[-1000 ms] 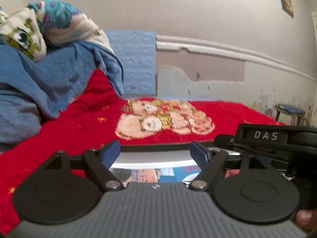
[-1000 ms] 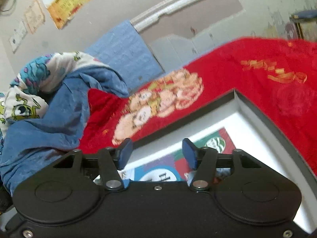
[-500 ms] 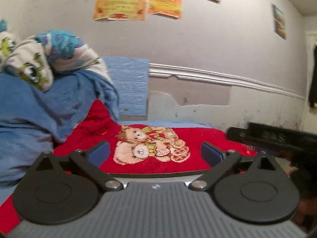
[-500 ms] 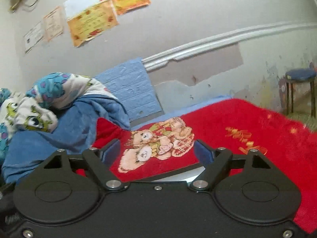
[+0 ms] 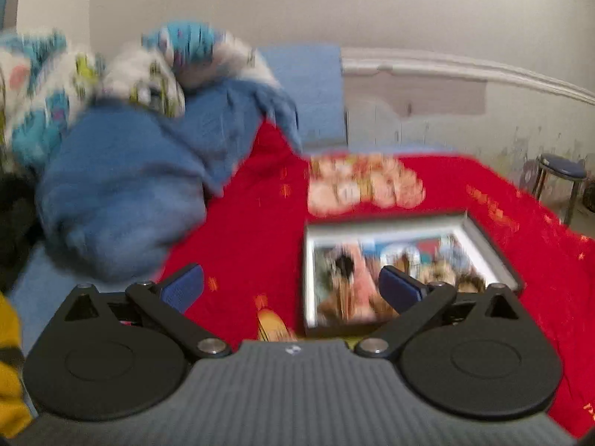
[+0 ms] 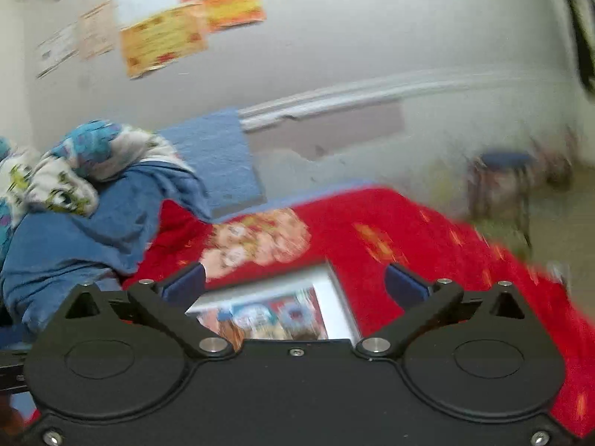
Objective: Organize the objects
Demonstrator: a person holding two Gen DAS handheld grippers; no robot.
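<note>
Bedroom, red blanket point(image 5: 253, 230) as surface. Shallow box point(image 5: 494, 260) of picture cards lies flat, ahead of left gripper point(image 5: 292, 284) toward its right finger, just ahead of right gripper point(image 6: 293, 282). Long axis crosswise, open face up. Both claws spread wide after just opening, empty. Judgement: cards stowed; further sorting unclear.

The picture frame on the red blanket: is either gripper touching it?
Apart. The left wrist view shows the picture frame lying alone on the red blanket, beyond the open left gripper; nothing sits between the jaws.
</note>
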